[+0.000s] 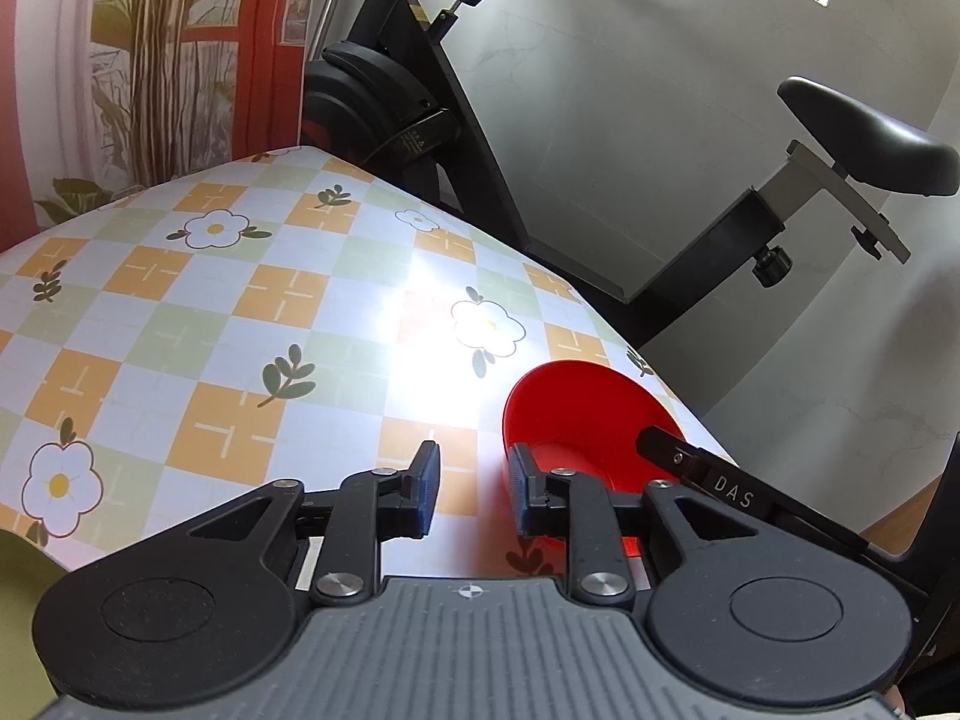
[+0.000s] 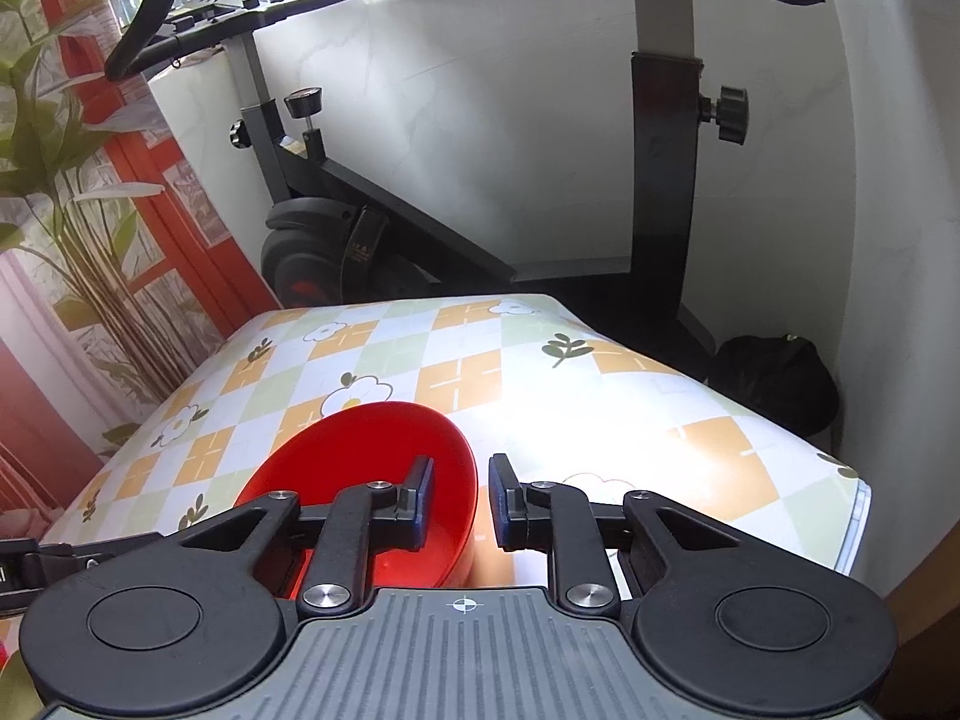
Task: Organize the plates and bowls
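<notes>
A: On the left wrist view first. What's the left gripper [image 1: 474,489] doing?

B: Fingers spread apart, nothing between them, hanging over the table [image 1: 210,312] with the checked flower cloth. Red bowl [image 1: 576,414] sits just right of its right finger [image 1: 523,495], near the table's right edge. Can't tell if that finger touches the rim.

A: Anything in the bowl?

B: A black finger of the right gripper [image 1: 666,447] reaches in from the right, marked "DAS" on its bar. Bowl otherwise looks bare inside.

A: Background?

B: Exercise bike [image 1: 432,138] past the table, against a white wall. Plant picture on the left. Yellow-green thing [image 1: 18,612] at the bottom left corner, cut off, can't tell what it is.

A: Right wrist view now.

B: Right gripper [image 2: 461,495] has a gap between its fingers too. Left finger [image 2: 420,498] sits inside the red bowl [image 2: 360,462], right finger outside, so the bowl's right rim lies between them. Not clamped, gap shows on the outer side.

A: Bowl placement?

B: Upright on the table [image 2: 600,408], near the front, glare patch just to its right. Part of the left gripper [image 2: 36,564] pokes in at the left edge. Bike [image 2: 336,210] behind, dark bag [image 2: 774,384] on the floor at right.
</notes>
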